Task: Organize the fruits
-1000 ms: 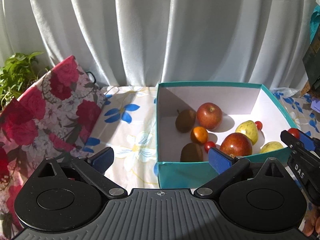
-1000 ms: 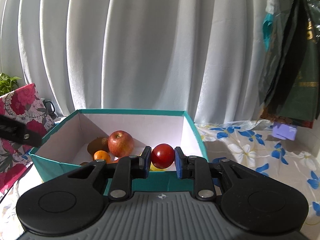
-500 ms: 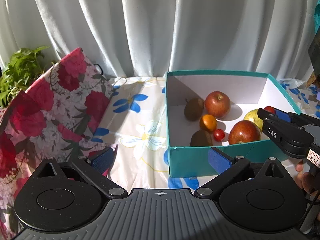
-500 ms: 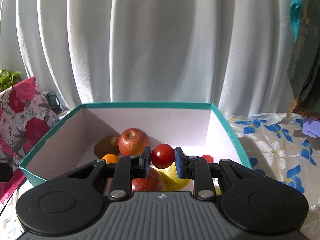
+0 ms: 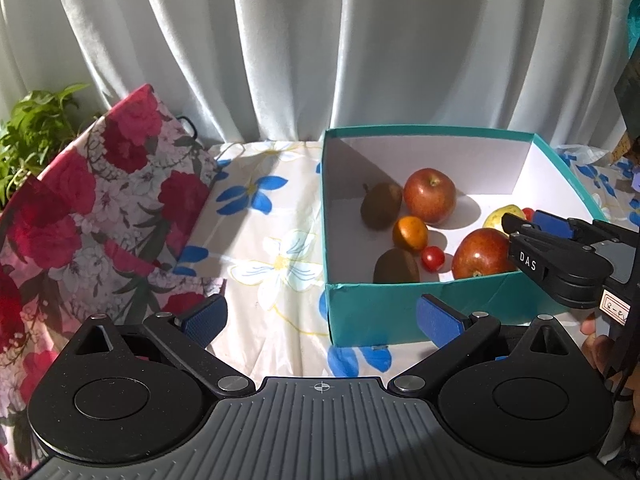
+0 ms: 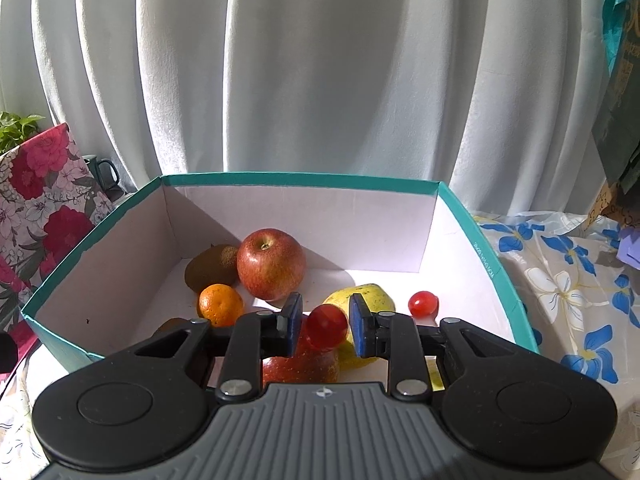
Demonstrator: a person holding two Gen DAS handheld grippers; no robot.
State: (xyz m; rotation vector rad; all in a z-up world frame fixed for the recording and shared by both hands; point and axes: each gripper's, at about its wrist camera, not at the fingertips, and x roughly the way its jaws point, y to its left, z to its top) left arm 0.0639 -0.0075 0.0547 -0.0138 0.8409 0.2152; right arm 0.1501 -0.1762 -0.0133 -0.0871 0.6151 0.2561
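— Looking largest first: where does everything sit?

— A teal box (image 6: 486, 264) fills the middle of the right wrist view, white inside, on a flowered tablecloth (image 5: 264, 216). Inside it, a red apple (image 6: 271, 264) sits centre-left, a second apple (image 5: 482, 253) toward the near wall, a yellow pear (image 6: 370, 298) just right of centre, two kiwis (image 5: 380, 205) on the left, a mandarin (image 6: 221, 305) in front of them, and cherry tomatoes (image 6: 423, 303) scattered about.

— And the right gripper (image 6: 325, 324)?

— Low centre of that view, over the box. Its jaws are opening, and the cherry tomato (image 6: 327, 326) between them looks blurred and already clear of both pads, so I judge it is dropping.

— How to do this release well?

— Keep the hand still and low so the tomato falls a short way and does not bounce off the apple beneath; spread the jaws fully before pulling back.

— Which way does the tomato point?

— It is near round; no long axis or stem end is readable through the blur.

— The left gripper (image 5: 320, 316)?

— Bottom of its own view, jaws spread wide and empty, hanging over the tablecloth just outside the box's near-left corner.
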